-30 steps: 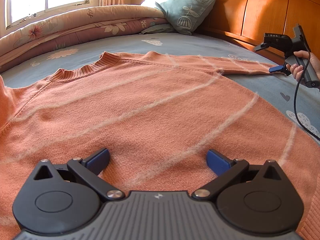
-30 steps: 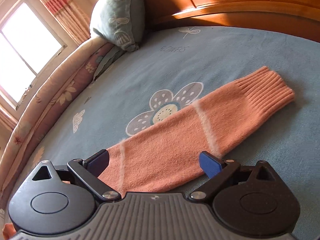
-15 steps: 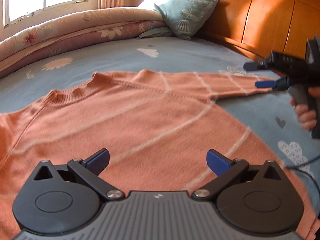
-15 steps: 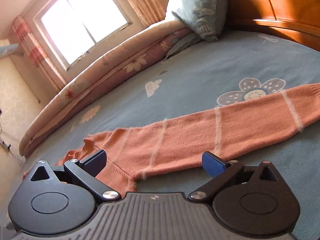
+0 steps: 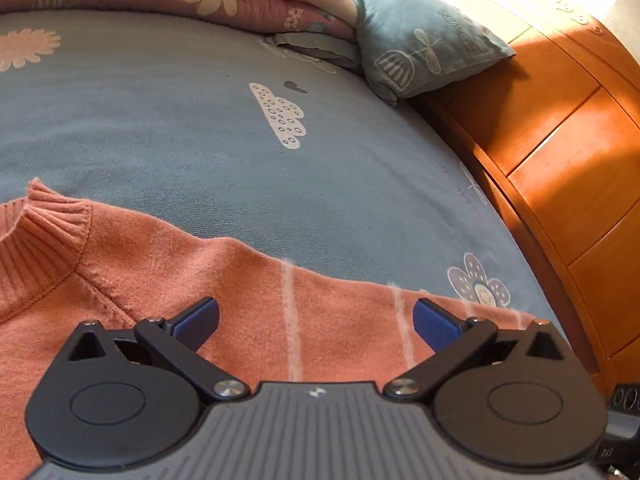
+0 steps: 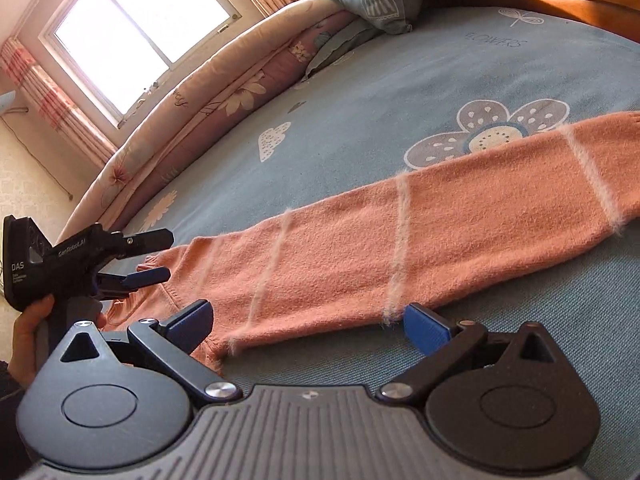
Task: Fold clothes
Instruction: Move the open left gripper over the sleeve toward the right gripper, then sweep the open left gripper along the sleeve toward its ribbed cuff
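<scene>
Right wrist view: your right gripper (image 6: 306, 318) and left gripper (image 5: 316, 318), both spread, empty; sweater (image 6: 400, 236) sleeve may bunch if pinched shallowly.

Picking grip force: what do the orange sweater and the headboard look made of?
The sweater looks like a soft, fuzzy knit, perhaps wool or acrylic: ribbed collar, visible stitch texture, hairy pale stripes. The headboard looks like glossy varnished wood in orange-brown panels, catching sunlight; veneer cannot be ruled out.

"genrobot.ai" and "das" on left gripper (image 6: 150, 256); "flowers" on bedsheet (image 6: 494, 42)
</scene>
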{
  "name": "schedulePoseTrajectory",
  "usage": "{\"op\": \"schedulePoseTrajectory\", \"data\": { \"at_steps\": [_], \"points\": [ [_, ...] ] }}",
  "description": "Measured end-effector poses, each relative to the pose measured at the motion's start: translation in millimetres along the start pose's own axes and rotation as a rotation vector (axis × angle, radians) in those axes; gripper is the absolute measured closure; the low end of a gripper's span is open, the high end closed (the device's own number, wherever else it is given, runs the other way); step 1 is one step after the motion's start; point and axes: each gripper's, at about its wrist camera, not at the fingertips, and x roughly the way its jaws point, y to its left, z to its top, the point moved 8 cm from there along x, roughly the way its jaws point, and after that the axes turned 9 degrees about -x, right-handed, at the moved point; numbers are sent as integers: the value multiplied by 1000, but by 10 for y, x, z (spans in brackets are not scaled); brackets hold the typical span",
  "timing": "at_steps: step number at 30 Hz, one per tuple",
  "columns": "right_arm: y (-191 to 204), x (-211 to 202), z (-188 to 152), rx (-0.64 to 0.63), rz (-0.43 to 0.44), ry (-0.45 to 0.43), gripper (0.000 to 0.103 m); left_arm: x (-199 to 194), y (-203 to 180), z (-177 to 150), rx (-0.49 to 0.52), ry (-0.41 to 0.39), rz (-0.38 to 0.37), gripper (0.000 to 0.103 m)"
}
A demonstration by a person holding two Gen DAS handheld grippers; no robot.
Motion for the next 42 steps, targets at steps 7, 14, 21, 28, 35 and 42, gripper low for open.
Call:
{"op": "schedulePoseTrajectory", "data": {
  "at_steps": [7,14,21,28,35,42],
  "points": [
    [-16,33,-5,3,0,-6,0,235,15,189,12,-34,46,1],
    [-28,23,9,21,6,-10,0,70,-153,234,19,-69,16,1],
    [-22,34,14,25,1,-11,0,247,-131,128,19,-9,25,1],
    [-26,36,35,29,8,-17,0,272,-121,298,29,-83,67,1],
    [-24,33,45,35,8,-21,0,-90,185,253,42,-106,110,1],
    [-21,39,61,25,4,-28,0,-38,592,520,-31,-206,205,1]
  ]
}}
